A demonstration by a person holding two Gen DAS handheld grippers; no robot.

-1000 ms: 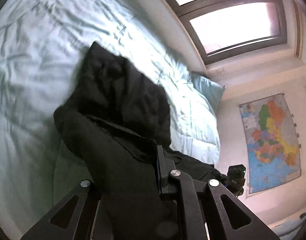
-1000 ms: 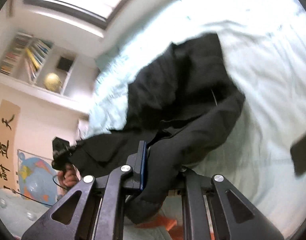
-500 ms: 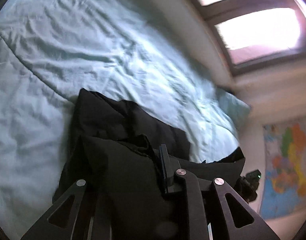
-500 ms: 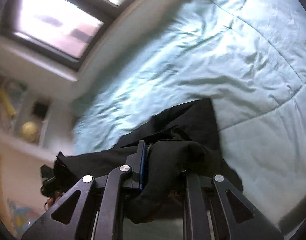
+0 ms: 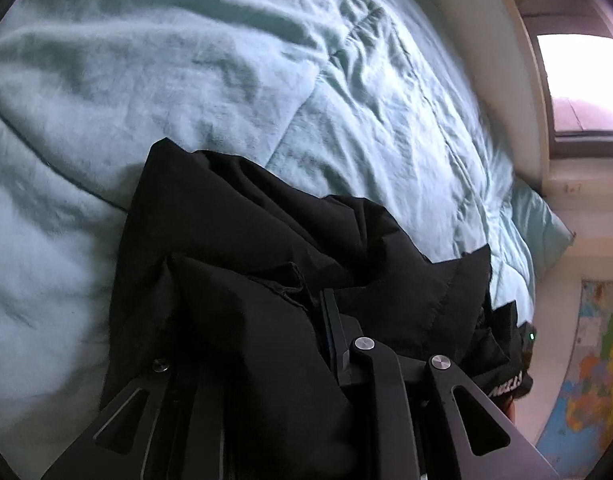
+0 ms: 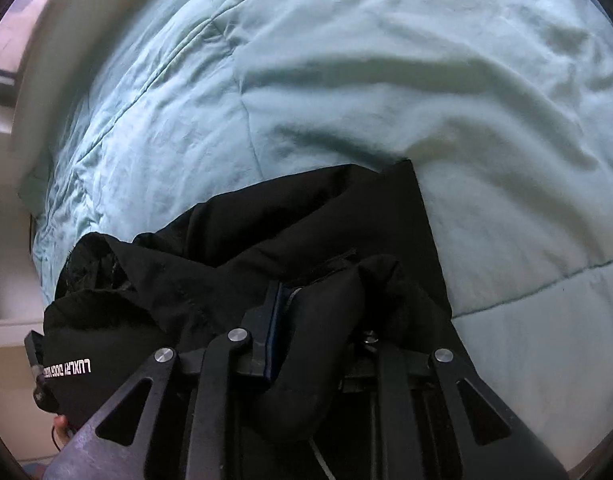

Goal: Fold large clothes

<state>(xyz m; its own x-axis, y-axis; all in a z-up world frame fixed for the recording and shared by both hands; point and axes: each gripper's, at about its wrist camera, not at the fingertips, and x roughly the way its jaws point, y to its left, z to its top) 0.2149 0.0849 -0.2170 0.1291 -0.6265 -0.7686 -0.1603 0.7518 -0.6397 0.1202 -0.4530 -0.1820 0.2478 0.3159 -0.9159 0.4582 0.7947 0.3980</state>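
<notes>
On the bed [image 5: 234, 64], near its close edge, the garment [image 5: 242, 232] is lying in a dark, bunched heap, its far hem spread flat on the pale green quilt and its near part gathered up toward me. I am holding one bundle of that black cloth in the left gripper [image 5: 306, 320]; its jaws are nearly together with the fabric between them. The right gripper [image 6: 306, 300] is doing the same at the other corner, but its jaws are opening, cloth between them. In the right view I am seeing white lettering on the fabric [image 6: 68, 369] low at the left. A pillow [image 5: 542, 224] is lying at the head of the bed, under a window [image 5: 578, 88], and a map [image 5: 594, 364] is hanging on the wall beside it.

I am judging this as the laying-down step of a fold: the held edge is being brought over onto the part already lying flat. Next I am needing to let both corners go evenly, so the top layer settles square on the one beneath, then draw both grippers clear without dragging cloth along.
</notes>
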